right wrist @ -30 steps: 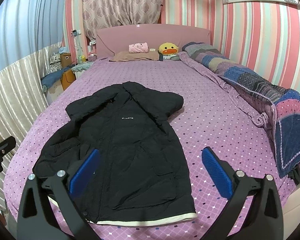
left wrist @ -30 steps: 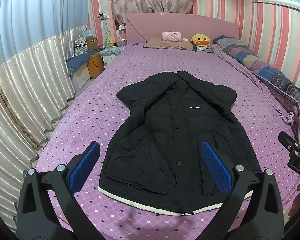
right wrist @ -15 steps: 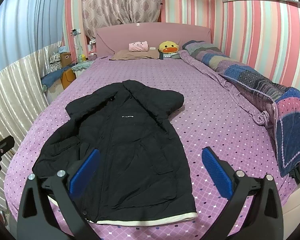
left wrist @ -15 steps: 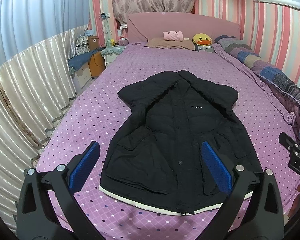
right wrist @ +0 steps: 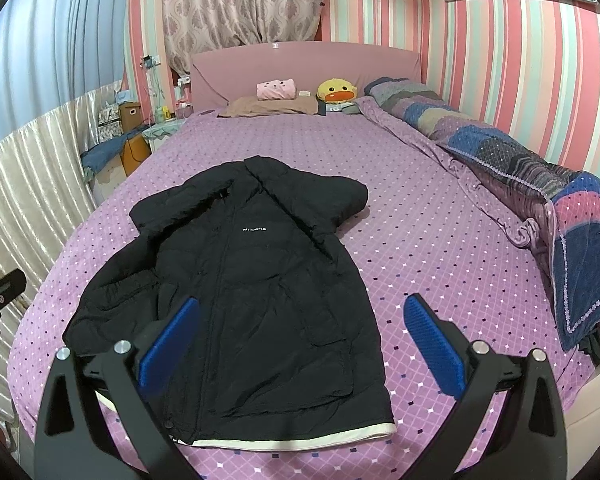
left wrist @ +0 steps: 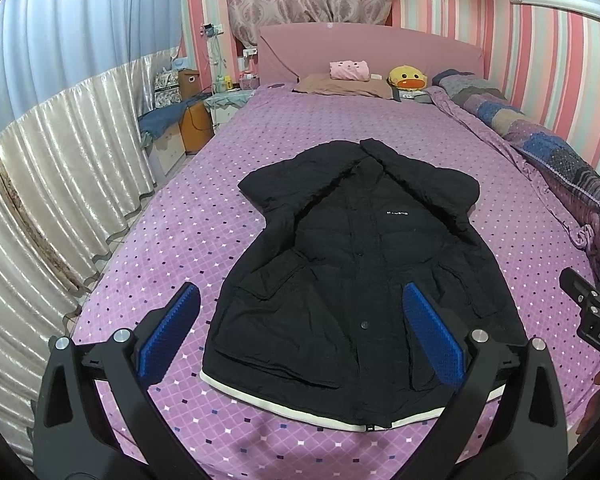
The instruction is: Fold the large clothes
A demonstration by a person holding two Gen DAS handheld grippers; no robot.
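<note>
Both grippers, left (left wrist: 296, 330) and right (right wrist: 296, 340), hover with fingers wide over the coat (left wrist: 360, 272); its slick, puffy bulk may slip from a shallow pinch at the hem (right wrist: 300, 436).

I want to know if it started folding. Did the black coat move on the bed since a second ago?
No. The black coat lies flat in the same spot on the purple bedspread, its white hem still toward the foot end and its collar toward the pink headboard.

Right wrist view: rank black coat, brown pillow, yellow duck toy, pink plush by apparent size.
1. black coat
2. brown pillow
3. yellow duck toy and pink plush: look alike, no ranking.
The coat lies nearer the camera, so its lead is exaggerated.
</note>
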